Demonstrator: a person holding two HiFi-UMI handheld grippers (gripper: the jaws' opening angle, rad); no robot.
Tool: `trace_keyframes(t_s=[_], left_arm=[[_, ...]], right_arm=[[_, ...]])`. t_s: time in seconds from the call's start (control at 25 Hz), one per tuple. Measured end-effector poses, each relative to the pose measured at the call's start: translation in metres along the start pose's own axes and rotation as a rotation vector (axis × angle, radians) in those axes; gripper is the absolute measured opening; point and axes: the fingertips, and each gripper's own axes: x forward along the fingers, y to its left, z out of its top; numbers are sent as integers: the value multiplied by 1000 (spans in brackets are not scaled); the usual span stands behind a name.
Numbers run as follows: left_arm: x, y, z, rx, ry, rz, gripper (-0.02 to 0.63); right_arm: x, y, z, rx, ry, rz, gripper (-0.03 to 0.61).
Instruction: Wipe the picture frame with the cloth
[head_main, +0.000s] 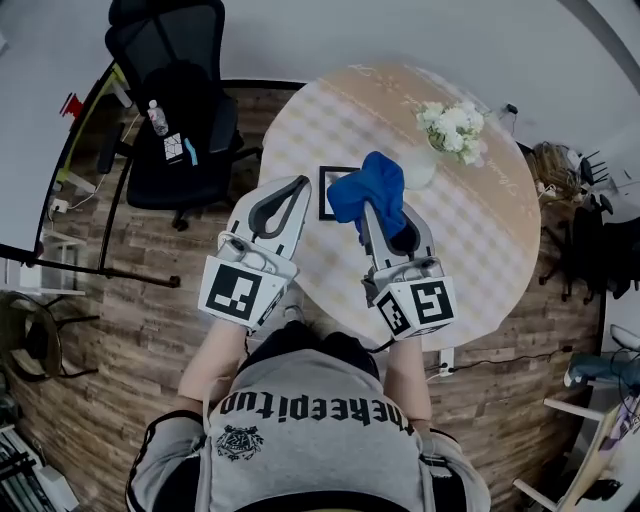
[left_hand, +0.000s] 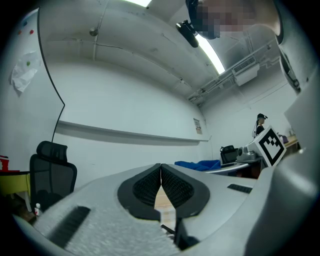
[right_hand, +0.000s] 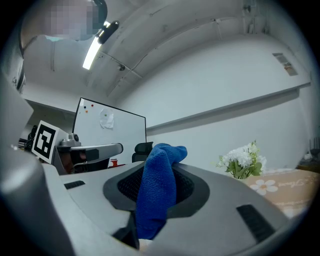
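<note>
One vase (head_main: 418, 172) of white flowers (head_main: 452, 128) beyond the fingers, one blue cloth (right_hand: 156, 192) clamped in right gripper (right_hand: 159, 172) fingers, one picture frame (head_main: 322, 196) between both grippers, left gripper (left_hand: 161, 169) fingers pressed together, empty

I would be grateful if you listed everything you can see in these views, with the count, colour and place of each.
table: one, round, beige checked top, centre of the head view
picture frame: one, black, on the table, partly under the cloth
cloth: one, blue, clamped in the right gripper, over the frame
flowers: one bunch, white, far side of the table
office chair: one, black, left of the table
bottle: one, clear, on the chair
whiteboard: one, white, by the wall
left gripper: grey, jaws together, empty, at the table's near left edge
right gripper: grey, shut on the cloth
</note>
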Motion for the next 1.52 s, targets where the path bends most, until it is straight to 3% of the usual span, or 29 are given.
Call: trace_keyframes(t_s=[0.52,1.16,1.52], left_arm=[[25,23,-36,-52,49,-58,18],[54,51,-89,-165,175,20,18],[54,59,-125,-203,244,65,18]], right_arm=[[35,-17,-30,12,70,-55,106],[104,-54,-117,58,304,6,106],[111,-66,-175,113,432,23,106]])
